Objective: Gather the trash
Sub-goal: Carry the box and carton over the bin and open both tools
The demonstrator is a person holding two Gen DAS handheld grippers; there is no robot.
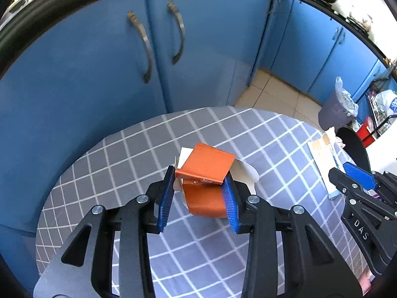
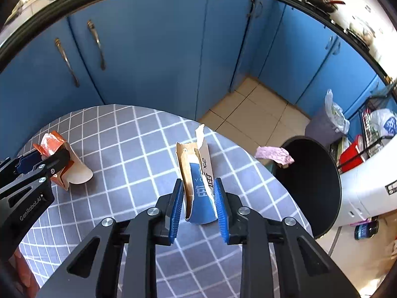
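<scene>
left gripper point(image 1: 199, 193) clamps crumpled orange-and-white paper carton point(image 1: 206, 168), base hidden | right gripper point(image 2: 198, 201) pinches torn blue-and-brown cardboard sleeve point(image 2: 196, 173), print unreadable

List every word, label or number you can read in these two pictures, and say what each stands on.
"DAS": right gripper body.
"GenRobot.AI": left gripper body.
"YO": blue carton, beside large Chinese characters, unread.
Orange carton: small print, blurred.
White bag: blue logo, unreadable.
</scene>
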